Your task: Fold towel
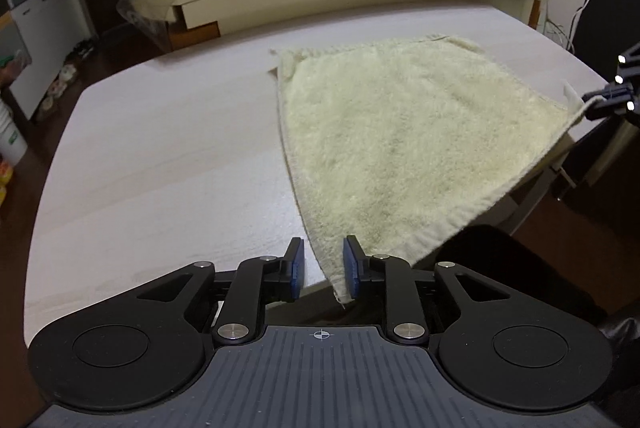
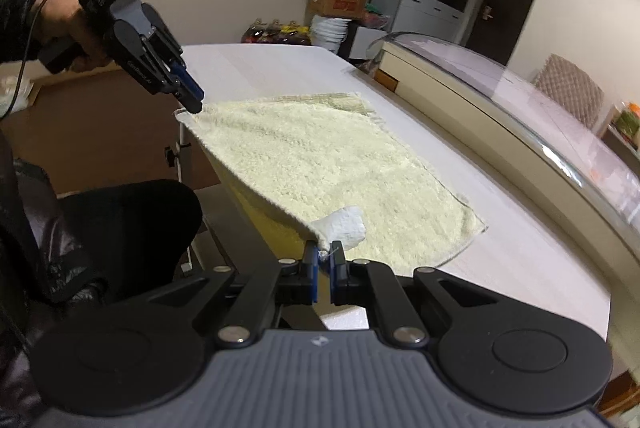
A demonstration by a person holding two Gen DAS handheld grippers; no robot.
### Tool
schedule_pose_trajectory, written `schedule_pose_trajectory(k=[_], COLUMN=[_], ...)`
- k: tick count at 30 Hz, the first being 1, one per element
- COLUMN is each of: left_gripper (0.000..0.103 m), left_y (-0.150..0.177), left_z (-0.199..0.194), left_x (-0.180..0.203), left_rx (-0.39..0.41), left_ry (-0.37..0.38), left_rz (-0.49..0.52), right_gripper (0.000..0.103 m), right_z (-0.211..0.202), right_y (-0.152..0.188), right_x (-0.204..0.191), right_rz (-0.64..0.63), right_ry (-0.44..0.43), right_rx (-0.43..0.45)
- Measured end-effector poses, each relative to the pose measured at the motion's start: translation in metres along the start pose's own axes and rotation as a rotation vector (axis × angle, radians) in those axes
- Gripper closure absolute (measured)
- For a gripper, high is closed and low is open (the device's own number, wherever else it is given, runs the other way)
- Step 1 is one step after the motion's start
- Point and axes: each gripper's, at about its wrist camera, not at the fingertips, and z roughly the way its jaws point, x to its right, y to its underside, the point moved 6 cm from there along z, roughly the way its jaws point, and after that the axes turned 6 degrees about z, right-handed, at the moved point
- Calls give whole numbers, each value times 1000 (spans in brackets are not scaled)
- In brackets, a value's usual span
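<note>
The right tool (image 2: 324,260) is clamped on a corner of the cream terry-cloth towel (image 2: 320,164). The left tool (image 1: 323,266) stands apart around another corner, above the pale tabletop (image 1: 160,156).

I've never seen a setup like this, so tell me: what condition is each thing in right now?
Cream terry towel: spread flat, near edge overhanging the pale wooden table.
Left gripper: open, towel corner between its pads.
Right gripper: shut on the towel's other near corner.

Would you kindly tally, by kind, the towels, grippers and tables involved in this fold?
Towels: 1, the cream towel
Grippers: 2, the left gripper and the right gripper
Tables: 1, the white table under it
Total: 4
</note>
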Motion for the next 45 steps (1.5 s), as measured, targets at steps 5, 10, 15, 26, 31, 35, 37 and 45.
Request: schedule_pose_trajectory(k=[5,10,15,26,31,35,37,45], left_gripper=[77,77,77,74,73,70,70,70], left_y=[-11,-7,-4,1,2,2,0,-11], left_z=[-5,5,4,3,4,5,3,-1], left_x=[-4,-2,-2,0,-4,-8,-11,-30], left_rx=[58,38,48,56,68,79,99,169], left_ry=[0,3,21,33,49,49,44,30], left_rz=[-31,-11,-26,-15,-49,-70,-87,-146], right_gripper=[97,97,97,97,97,97,97,97], right_z=[-1,1,6,16,31,54,67,135], right_y=[-6,-7,-5,-42,-74,-101,-113,-152], right_x=[3,5,3,19,30,42,47,50], right_rz=[-55,-77,-85,-245,-325,-386,-408,-535], right_ry=[1,-11,-26,-113,-225,-306,-341,-438], right_rx=[-18,-39,-53,-114,-187,-250,-277,-363])
